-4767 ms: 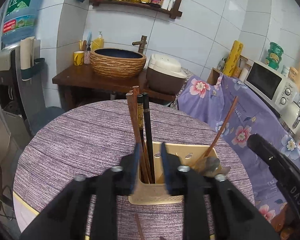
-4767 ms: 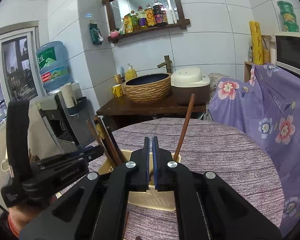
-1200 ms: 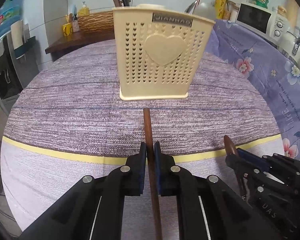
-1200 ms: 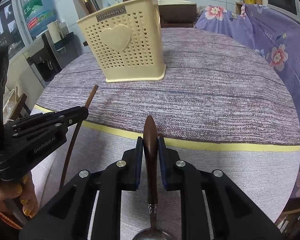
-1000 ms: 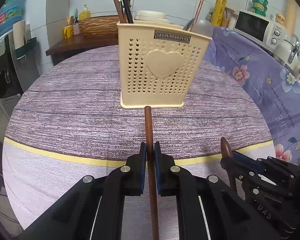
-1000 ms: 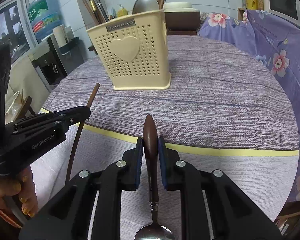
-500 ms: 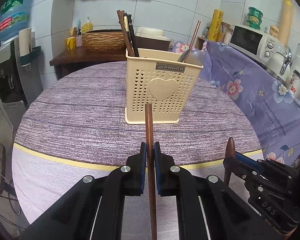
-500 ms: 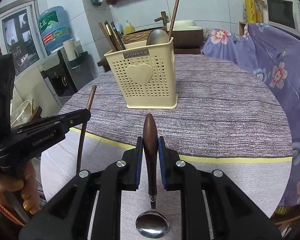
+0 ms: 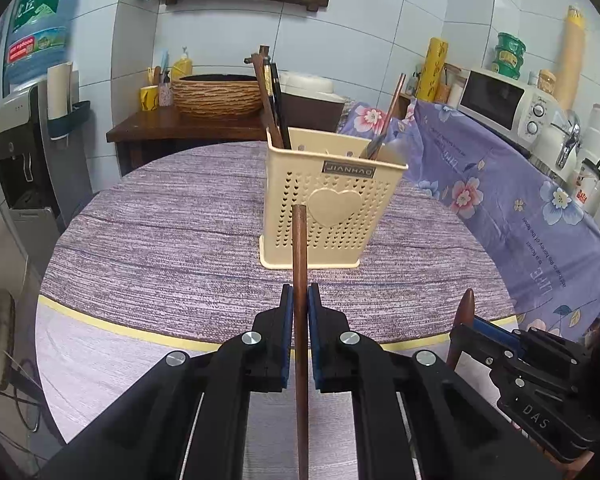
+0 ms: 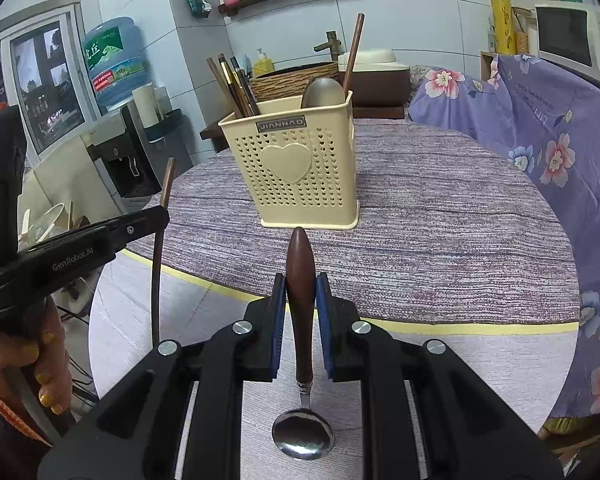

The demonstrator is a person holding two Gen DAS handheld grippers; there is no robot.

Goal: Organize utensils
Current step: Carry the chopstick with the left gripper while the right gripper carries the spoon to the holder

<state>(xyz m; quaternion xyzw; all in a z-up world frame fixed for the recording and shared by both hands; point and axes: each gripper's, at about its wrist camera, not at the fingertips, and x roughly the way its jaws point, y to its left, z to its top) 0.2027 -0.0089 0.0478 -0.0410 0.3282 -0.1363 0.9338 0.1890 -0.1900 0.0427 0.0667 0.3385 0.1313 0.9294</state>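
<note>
Holder [image 9: 332,208] already stocked. Left gripper [image 9: 299,312] clamps a chopstick [image 9: 299,264]; right gripper [image 10: 300,292] clamps a spoon [image 10: 301,360]. Both remain to be binned.

Cream plastic utensil holder [image 10: 296,168], smooth, perforated. Dark wooden chopstick [image 9: 300,280], matt. Spoon [image 10: 302,360]: polished wood handle, glossy metal bowl. Woven cloth on bench [image 10: 440,240], rough. Matt black plastic hand-held gripper [image 10: 300,280], blue pads [image 10: 279,320].

Even, bright indoor light; sharp focus, fisheye bending and dark corners.
</note>
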